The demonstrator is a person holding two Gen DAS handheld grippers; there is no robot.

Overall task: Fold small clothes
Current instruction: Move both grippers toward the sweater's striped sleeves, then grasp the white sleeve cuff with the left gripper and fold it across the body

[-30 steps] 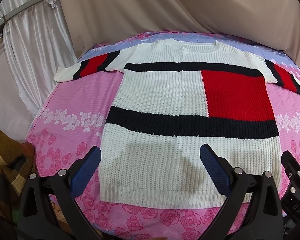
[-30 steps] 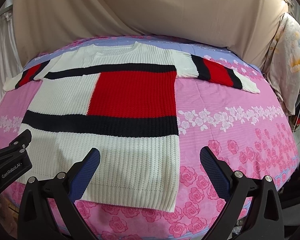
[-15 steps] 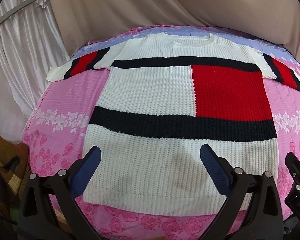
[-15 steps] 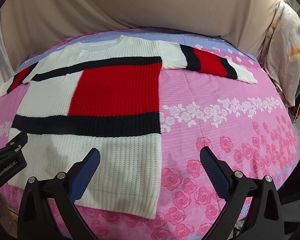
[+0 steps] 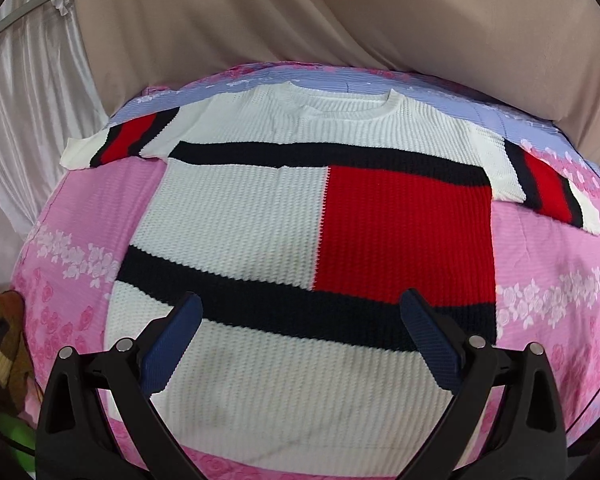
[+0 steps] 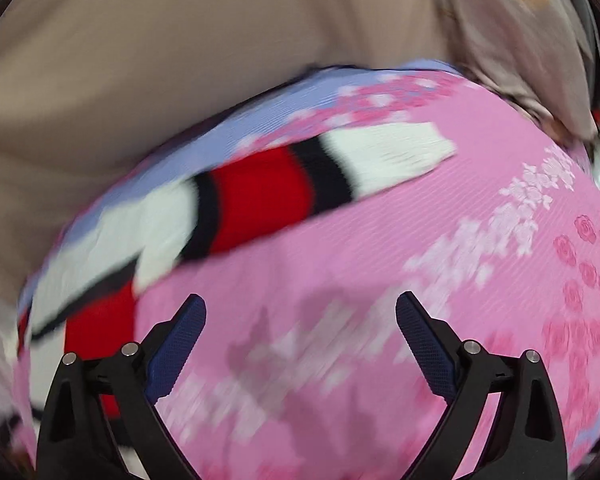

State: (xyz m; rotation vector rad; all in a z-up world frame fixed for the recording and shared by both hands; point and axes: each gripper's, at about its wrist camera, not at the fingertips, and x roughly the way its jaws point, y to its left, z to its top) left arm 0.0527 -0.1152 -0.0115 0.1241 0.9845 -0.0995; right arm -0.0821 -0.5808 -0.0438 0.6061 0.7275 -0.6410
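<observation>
A knit sweater (image 5: 240, 216), white with black bands and a red panel, lies flat on the pink floral bedsheet (image 5: 80, 208), both sleeves spread out. My left gripper (image 5: 300, 332) is open and empty, hovering over the sweater's lower body. My right gripper (image 6: 300, 332) is open and empty above bare sheet, short of the sweater's right sleeve (image 6: 284, 188). The right wrist view is blurred by motion.
A beige curtain (image 5: 300, 20) hangs behind the bed. White drapes (image 5: 24, 92) stand at the left. A brown patterned cloth (image 5: 0, 336) lies by the left edge of the bed. A pale floral cloth (image 6: 512, 32) hangs at the right.
The left gripper has moved forward over the sweater's body. The right gripper has swung right and forward, from the sweater's hem corner towards the right sleeve. Both stay open.
</observation>
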